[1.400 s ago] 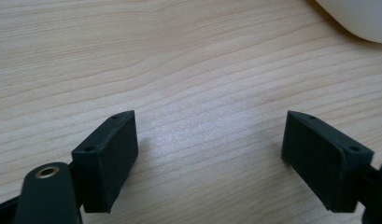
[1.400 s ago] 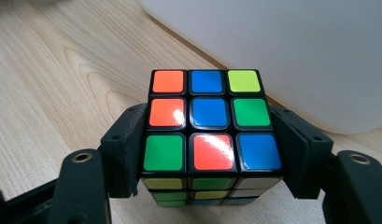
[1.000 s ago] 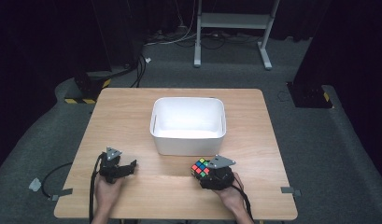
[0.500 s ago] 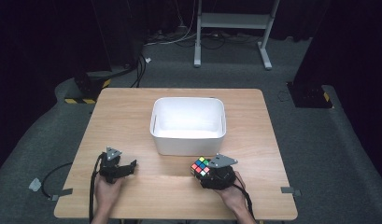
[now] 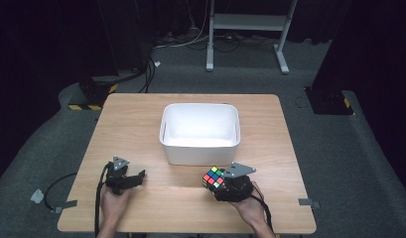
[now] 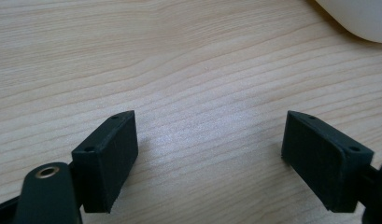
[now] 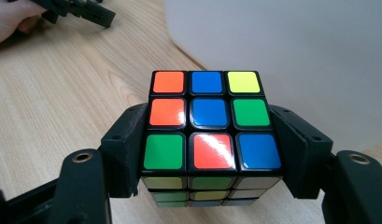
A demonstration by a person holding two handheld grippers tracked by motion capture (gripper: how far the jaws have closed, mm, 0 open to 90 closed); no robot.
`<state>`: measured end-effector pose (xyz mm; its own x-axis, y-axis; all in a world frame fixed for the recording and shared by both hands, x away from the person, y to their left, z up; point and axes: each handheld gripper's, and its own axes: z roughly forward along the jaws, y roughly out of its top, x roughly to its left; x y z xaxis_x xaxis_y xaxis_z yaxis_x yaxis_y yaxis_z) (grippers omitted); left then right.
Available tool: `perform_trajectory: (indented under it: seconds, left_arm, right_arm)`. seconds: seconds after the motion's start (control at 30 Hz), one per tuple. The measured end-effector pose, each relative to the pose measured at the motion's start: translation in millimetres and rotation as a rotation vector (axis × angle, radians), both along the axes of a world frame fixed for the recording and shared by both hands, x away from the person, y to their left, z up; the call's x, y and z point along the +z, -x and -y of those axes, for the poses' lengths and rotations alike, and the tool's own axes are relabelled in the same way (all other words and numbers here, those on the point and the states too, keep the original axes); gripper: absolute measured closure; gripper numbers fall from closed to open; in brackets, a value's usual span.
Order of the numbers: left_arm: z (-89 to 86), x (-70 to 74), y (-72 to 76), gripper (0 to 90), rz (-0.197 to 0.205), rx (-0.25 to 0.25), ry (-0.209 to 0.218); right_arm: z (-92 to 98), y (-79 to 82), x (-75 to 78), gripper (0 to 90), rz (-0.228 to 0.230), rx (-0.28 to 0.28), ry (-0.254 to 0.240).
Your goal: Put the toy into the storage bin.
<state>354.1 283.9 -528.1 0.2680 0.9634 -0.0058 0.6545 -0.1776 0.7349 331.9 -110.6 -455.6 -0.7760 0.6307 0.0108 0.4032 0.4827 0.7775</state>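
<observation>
My left gripper (image 5: 136, 177) sits at the near left of the wooden table (image 5: 141, 119), well to the left of the white bin (image 5: 200, 130) and nearer to me than the bin's front wall. My left hand (image 5: 113, 201) is wrapped around its body, with the cable (image 5: 97, 208) trailing back off the table edge. In the left gripper view its jaws stand wide apart with nothing but bare wood grain between them, and a curved corner of the bin peeks in at the upper right.

The bin stands in the middle of the table, its long side facing me. From the high view its inside looks plain white, though the far wall is washed out by the light, so I cannot be sure of every corner.

Just in front of the bin's near right corner is the puzzle cube (image 5: 213, 177), clamped in my right gripper (image 5: 216, 181). In the right gripper view the two black jaws press flat against the cube's left and right sides, and the cube's top face shows orange, blue and yellow along the far row, orange, blue and green in the middle, green, red and blue nearest me. The bin's white wall rises close behind the cube. Whether the cube's underside touches the table I cannot tell. My right hand (image 5: 247, 206) grips the gripper from behind, and the grey three-cornered plate (image 5: 238, 170) sits on top of it, just right of the cube.
</observation>
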Motion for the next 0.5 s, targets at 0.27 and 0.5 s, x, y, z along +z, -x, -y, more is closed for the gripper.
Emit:
perform_trajectory:
  seconds: [0.27, 0.5]
  left_arm:
    - [0.0, 0.0, 0.0, 18.5, 0.0, 0.0, 0.0]
    - [0.0, 0.0, 0.0, 18.5, 0.0, 0.0, 0.0]
  right_arm:
    - [5.6, 2.9, 8.2, 34.1, 0.003, 0.002, -0.019]
    - [8.2, 5.0, 16.2, 34.1, 0.01, 0.007, -0.032]
